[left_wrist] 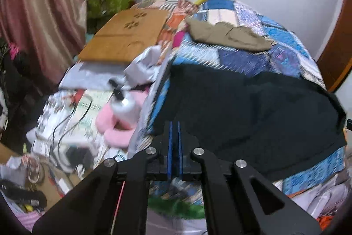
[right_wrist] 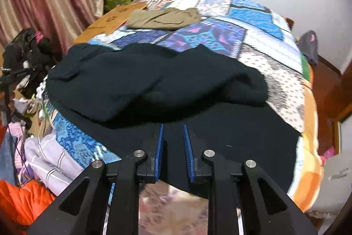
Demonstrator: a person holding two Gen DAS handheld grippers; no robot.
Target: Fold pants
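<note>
Both grippers are hanging over the near edge of the bed, angled down at the black pants [right_wrist: 158,85]. From its own camera the left gripper [left_wrist: 173,131] is showing its blue pads nearly together with only a sliver of gap, closed, and I cannot tell whether any cloth is caught between them, since the tips are sitting right at the pants' near left edge. The right gripper [right_wrist: 173,131] is standing slightly parted, the dark fabric lying in the gap without the pads pressing it.

The pants are lying across the near half of the patchwork quilt [right_wrist: 220,36], bunched into a thick fold on top. A tan garment [right_wrist: 162,18] is lying well apart, toward the far edge of the bed.

Only the left view is taking in the clutter off the bed's left side: a cardboard sheet [left_wrist: 123,36] with paw prints, pink slippers [left_wrist: 114,124], a white bottle [left_wrist: 126,107] and tangled cables. Only the right view is showing the quilt's orange border [right_wrist: 310,136] at the right edge and an orange cloth [right_wrist: 19,202] low on the left.

Motion blur is smearing the left view, and the pants' near hem is hidden behind the right gripper's frame.
</note>
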